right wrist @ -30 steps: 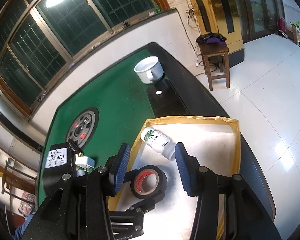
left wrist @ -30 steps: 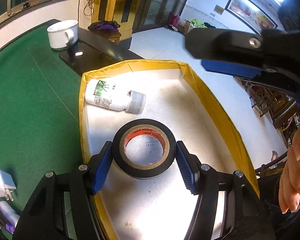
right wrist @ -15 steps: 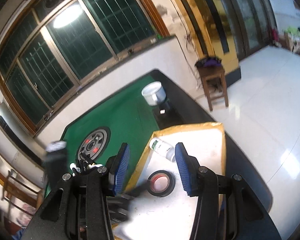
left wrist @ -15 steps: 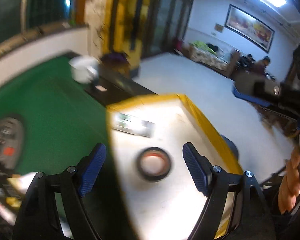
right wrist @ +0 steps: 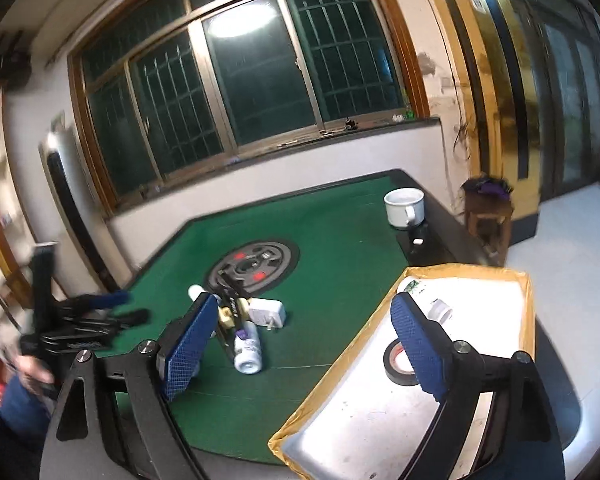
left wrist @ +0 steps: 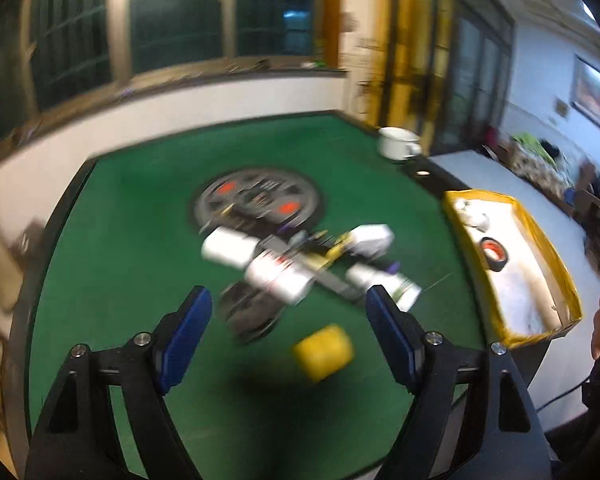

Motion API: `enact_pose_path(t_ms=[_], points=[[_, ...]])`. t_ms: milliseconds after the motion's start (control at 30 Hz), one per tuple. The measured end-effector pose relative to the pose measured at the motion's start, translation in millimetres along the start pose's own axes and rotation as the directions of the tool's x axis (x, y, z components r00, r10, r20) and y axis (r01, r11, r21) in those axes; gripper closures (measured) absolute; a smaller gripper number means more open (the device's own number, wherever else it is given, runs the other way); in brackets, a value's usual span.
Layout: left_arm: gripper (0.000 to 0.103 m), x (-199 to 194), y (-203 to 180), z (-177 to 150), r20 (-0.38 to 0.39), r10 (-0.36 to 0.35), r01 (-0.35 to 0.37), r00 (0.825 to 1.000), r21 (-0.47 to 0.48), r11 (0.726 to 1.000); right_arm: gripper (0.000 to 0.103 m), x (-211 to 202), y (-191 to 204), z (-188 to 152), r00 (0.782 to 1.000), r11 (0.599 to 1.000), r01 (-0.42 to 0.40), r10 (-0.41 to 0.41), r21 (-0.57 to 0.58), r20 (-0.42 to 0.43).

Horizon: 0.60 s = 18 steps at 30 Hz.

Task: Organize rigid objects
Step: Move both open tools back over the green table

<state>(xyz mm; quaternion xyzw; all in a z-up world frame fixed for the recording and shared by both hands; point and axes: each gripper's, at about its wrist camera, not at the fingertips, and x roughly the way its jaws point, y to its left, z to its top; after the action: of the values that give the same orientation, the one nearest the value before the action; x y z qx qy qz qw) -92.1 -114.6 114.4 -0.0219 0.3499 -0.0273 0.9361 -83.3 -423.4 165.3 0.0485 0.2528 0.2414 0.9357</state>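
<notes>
The black tape roll [right wrist: 398,362] with its red core lies flat in the yellow-edged tray [right wrist: 340,360], behind the right gripper's [right wrist: 300,340] opening, empty jaws. The left gripper [left wrist: 288,332], wide and empty, hangs over a blurred pile of bottles [left wrist: 284,276]; a yellow block [left wrist: 324,352] lies between its fingers.
</notes>
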Motion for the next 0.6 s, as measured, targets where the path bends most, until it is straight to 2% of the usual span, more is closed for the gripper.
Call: enact_pose_path(t_ms=[67, 167, 233, 267, 300, 333, 367, 400, 433, 467, 500, 533, 600], points=[[0.024, 2.0, 22.6, -12.1, -0.034, 0.013, -0.014, 0.999, -0.051, 0.999, 0.018, 5.3, 16.3, -1.0, 1.0, 0.999, -0.013, 0.012, -0.043, -0.006], [0.024, 7.1, 37.9, -27.3, -0.056, 0.02, -0.025, 0.998, -0.09, 0.996, 0.018, 15.1, 34.8, -2.9, 0.996, 0.995, -0.083, 0.08, -0.05, -0.048], [0.024, 0.3, 49.3, -41.5, 0.005, -0.06, 0.06, 0.998, -0.172, 0.983, 0.018, 24.6, 43.5, -6.7, 0.992, 0.993, -0.113, 0.11, -0.039, -0.066], [0.024, -4.9, 59.2, -49.6, 0.054, -0.124, 0.134, 0.991, -0.242, 0.961, 0.018, 27.0, 45.3, -10.0, 0.99, 0.992, -0.12, 0.118, -0.03, -0.072], [0.024, -5.4, 64.5, -54.7, 0.069, -0.175, 0.188, 0.982, -0.286, 0.94, 0.018, 31.1, 46.8, -13.2, 0.988, 0.991, -0.132, 0.131, -0.017, -0.081], [0.024, -4.6, 62.3, -54.7, 0.036, -0.182, 0.185, 0.983, -0.267, 0.946, 0.018, 35.7, 46.9, -15.4, 0.986, 0.99, -0.143, 0.142, -0.005, -0.088], [0.024, -2.5, 51.6, -50.9, -0.016, -0.146, 0.142, 0.989, -0.168, 0.976, 0.018, 40.7, 48.3, -17.8, 0.985, 0.989, -0.146, 0.145, 0.002, -0.094], [0.024, -3.4, 41.1, -48.5, -0.033, -0.075, 0.073, 0.997, -0.065, 0.995, 0.018, 42.5, 49.2, -20.7, 0.986, 0.99, -0.141, 0.14, -0.002, -0.095], [0.023, -6.2, 30.3, -47.1, -0.021, 0.019, -0.019, 1.0, 0.03, 0.999, 0.018, 42.9, 51.7, -22.8, 0.987, 0.991, -0.133, 0.131, -0.009, -0.095], [0.021, -7.4, 21.4, -45.6, -0.016, 0.075, -0.073, 0.997, 0.099, 0.992, 0.018, 39.3, 52.0, -23.7, 0.987, 0.992, -0.129, 0.127, -0.014, -0.097], [0.021, -6.0, 14.1, -44.4, -0.025, 0.085, -0.08, 0.996, 0.156, 0.985, 0.018, 40.2, 54.1, -23.9, 0.987, 0.992, -0.127, 0.124, -0.024, -0.105], [0.021, -3.1, 7.3, -44.4, -0.042, 0.066, -0.056, 0.997, 0.206, 0.977, 0.018, 41.6, 56.5, -24.0, 0.984, 0.99, -0.134, 0.129, -0.036, -0.122], [0.021, 9.1, -4.3, -43.4, -0.105, -0.015, 0.041, 0.994, 0.25, 0.967, 0.018, 42.9, 61.8, -24.6, 0.98, 0.988, -0.142, 0.132, -0.06, -0.149]])
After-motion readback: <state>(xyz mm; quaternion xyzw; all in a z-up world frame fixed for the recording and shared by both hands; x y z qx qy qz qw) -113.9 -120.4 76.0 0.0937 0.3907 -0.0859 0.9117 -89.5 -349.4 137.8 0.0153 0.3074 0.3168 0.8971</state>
